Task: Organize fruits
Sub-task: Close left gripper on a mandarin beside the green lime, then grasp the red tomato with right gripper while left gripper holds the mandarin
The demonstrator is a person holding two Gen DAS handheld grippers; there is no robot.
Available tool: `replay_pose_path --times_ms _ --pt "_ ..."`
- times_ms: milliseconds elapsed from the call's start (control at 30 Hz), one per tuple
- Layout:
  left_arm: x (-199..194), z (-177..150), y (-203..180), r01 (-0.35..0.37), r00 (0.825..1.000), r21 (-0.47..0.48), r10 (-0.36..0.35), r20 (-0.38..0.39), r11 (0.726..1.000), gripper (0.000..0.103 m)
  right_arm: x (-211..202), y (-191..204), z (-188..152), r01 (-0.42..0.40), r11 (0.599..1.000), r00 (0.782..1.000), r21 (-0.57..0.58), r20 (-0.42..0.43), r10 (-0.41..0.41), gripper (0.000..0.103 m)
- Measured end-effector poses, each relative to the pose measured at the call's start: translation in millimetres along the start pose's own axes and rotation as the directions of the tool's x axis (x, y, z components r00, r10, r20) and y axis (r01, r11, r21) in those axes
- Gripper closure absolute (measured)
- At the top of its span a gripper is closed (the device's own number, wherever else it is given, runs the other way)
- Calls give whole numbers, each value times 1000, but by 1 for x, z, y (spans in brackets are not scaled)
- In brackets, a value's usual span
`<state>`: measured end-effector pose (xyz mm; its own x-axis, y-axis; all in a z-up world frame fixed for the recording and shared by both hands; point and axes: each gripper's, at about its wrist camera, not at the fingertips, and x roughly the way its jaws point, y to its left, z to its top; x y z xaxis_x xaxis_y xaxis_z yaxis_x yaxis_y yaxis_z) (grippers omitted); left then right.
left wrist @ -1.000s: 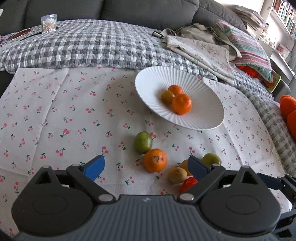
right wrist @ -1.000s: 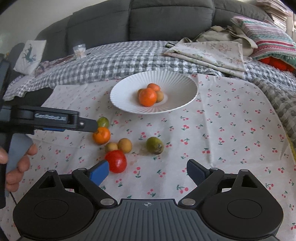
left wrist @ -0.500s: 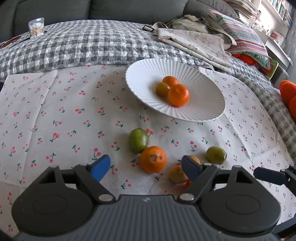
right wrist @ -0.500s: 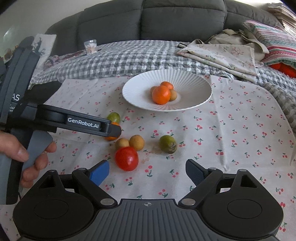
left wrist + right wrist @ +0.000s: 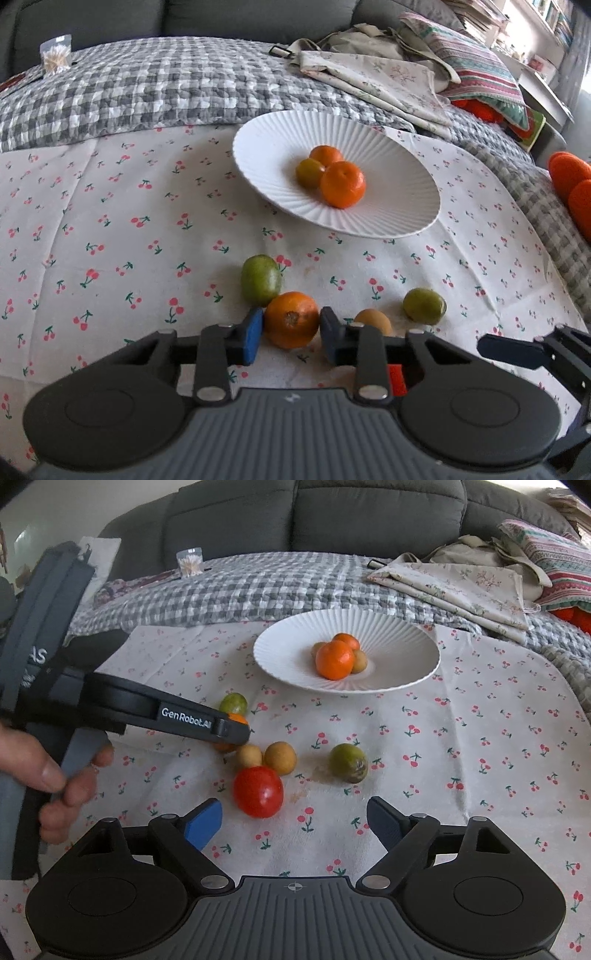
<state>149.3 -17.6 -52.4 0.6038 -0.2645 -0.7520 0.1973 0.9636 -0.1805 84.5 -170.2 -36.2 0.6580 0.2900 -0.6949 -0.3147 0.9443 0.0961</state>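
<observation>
Left gripper jaws were wide a second ago; now closing around the orange on the cherry-print cloth, pads at both its sides. Right gripper closing slightly, jaws apart and empty, red tomato just ahead. White plate holds three fruits.

In the left wrist view, we see only a sliver of the red tomato behind the left gripper's frame. In the right wrist view, that gripper's arm covers most of the orange; whether its fingers touch it we cannot tell.
</observation>
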Motion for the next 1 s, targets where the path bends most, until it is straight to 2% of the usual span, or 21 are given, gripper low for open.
replay_pose_path --times_ms 233,433,533,600,700,1000 --pt "-5 0 8 -4 1000 -25 4 7 1000 72 7 9 2 -25 999 1000 -27 -1 25 22" --pt "-9 0 11 -7 1000 -34 8 11 999 72 21 15 6 -20 998 1000 -52 -21 19 33" --pt "-9 -1 11 -12 1000 -26 12 10 1000 72 29 17 6 -17 998 1000 -65 -28 15 42" --pt "-10 -1 11 -13 1000 -21 13 11 1000 72 33 17 6 -32 997 999 -72 -40 29 58" --pt "-10 -1 11 -13 1000 -21 13 10 1000 72 33 19 7 -60 995 997 -86 -43 56 70" --pt "-16 -2 11 -16 1000 -8 16 20 1000 72 29 17 9 -82 994 996 -72 -51 78 69"
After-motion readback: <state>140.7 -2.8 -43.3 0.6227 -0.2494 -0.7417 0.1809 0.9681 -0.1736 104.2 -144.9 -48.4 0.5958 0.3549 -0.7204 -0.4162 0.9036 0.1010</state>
